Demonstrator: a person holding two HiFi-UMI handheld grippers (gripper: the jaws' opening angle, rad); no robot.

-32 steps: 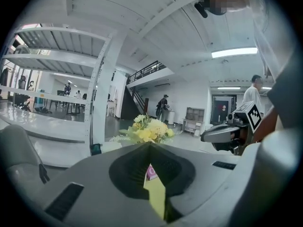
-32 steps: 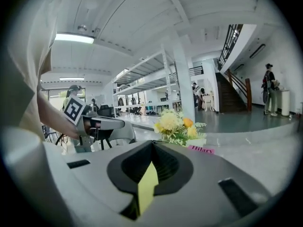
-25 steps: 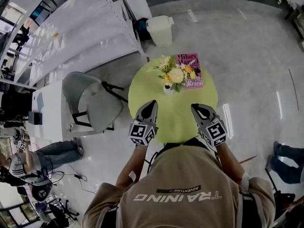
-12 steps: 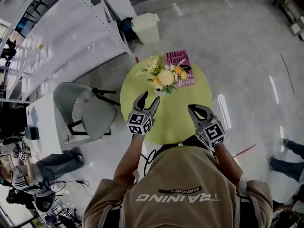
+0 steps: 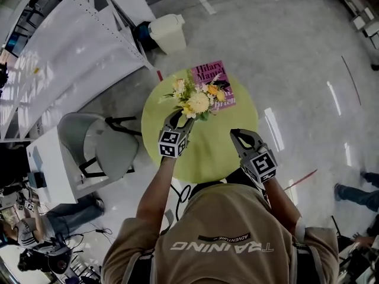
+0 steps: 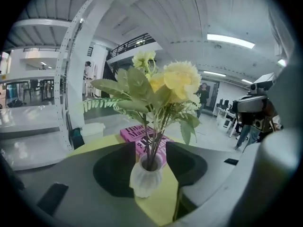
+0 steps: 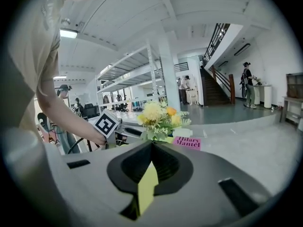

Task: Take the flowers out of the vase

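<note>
1. Holding the left tool (image 5: 177, 116) open around the white vase (image 6: 146, 176), one jaw on either side and neither pressing on it; just narrowing the jaws slightly.
2. Hovering the right tool (image 5: 235, 134) closed and empty over the near part of the yellow-green tabletop (image 5: 207, 152), well apart from the vase.
3. Finding the yellow and cream flowers (image 5: 194, 96) standing upright in the vase, stems down its neck, toward the tabletop's far side.
4. Noting a pink book (image 5: 214, 76) lying flat just behind the vase.
</note>
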